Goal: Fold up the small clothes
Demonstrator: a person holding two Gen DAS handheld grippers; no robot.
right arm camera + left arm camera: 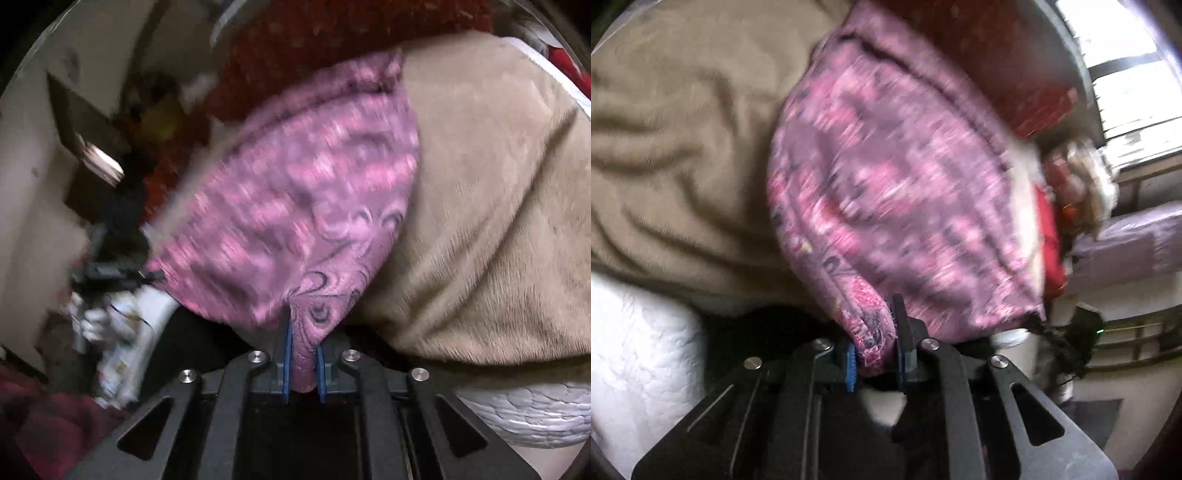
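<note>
Pink-and-purple patterned cloth fills the left wrist view: a small garment (886,177), thin and limp, draped over a tan fleece blanket (683,129) on the bed, with a dark red cushion (979,48) behind it. The left hand-held gripper (875,350) is clamped on 1 bunched corner of the garment, the blue pads (849,365) squeezing a gathered fold. From the way it sags and creases, I'd judge it very light, soft and unbreakable, though likely to slip if only a thin edge is pinched. A white quilted mattress (635,350) shows below the blanket.

From the right wrist view, the same garment (295,206) hangs between blanket (498,221) and cushion (332,44), and the right hand-held gripper (303,362) is closed on another corner, cloth wedged between its blue pads (286,354). The other hand-held gripper (110,273) appears at the far edge, blurred. Holding 2 corners along 1 hem looks sensible; taking the stitched seam rather than loose middle fabric should keep it taut for folding.
</note>
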